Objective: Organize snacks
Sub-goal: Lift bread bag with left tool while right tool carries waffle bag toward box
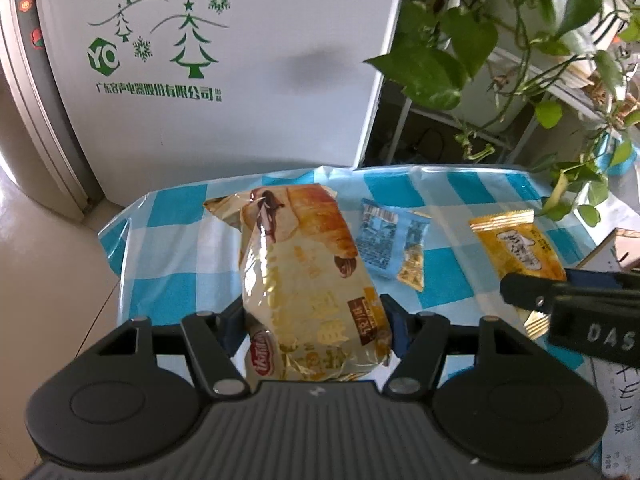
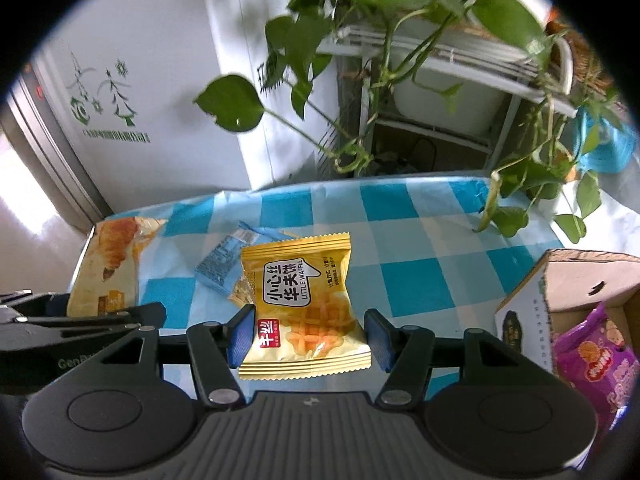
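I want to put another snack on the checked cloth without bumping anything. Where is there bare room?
The widest free patch of checked cloth lies between the waffle packet and the cardboard box, running back to the far edge near the plant's trailing leaves. The left part is crowded: croissant packet, blue packet and waffle packet sit close together.

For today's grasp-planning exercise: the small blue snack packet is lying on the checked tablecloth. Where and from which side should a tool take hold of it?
Take the small blue packet across its flat middle, coming from above, with the pads on its two long edges. It lies flat and apart from the croissant bag, and the crimped ends look too thin to hold. Both tools seem occupied: the left tool holds that bag, the right tool the yellow waffle packet.
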A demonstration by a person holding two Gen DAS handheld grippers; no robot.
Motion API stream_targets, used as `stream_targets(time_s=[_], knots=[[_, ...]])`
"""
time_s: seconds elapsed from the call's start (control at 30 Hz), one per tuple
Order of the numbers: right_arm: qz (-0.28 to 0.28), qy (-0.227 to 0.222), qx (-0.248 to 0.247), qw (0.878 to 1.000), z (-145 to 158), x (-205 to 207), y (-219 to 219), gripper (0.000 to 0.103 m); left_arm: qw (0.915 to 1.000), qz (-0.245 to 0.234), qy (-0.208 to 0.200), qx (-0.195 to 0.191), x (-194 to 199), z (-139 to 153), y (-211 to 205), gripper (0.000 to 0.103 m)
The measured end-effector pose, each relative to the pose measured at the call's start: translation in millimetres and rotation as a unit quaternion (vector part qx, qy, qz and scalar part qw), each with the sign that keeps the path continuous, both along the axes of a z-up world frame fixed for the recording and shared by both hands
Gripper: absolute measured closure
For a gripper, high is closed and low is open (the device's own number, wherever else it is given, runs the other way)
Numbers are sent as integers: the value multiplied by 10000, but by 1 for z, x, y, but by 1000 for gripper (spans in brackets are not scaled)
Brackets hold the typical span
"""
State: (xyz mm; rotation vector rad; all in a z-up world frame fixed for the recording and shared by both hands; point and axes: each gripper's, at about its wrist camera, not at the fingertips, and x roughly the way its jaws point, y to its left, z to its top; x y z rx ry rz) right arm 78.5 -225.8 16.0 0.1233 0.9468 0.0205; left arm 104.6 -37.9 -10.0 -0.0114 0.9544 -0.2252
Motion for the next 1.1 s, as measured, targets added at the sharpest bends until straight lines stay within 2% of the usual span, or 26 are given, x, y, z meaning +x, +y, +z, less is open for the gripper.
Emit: stream_targets(time_s=[0.53, 0.8, 1.1], knots=[[-117, -443, 145, 9988, 38, -53, -11, 38, 9994, -106, -250, -198, -35, 19, -4, 37], [21, -483, 94, 9988, 43, -63, -17, 38, 9986, -292, -383, -214, -50, 25, -12, 37], [-68, -537, 63, 9985, 48, -71, -37, 38, 9966, -581, -525, -242, -68, 28, -27, 37]])
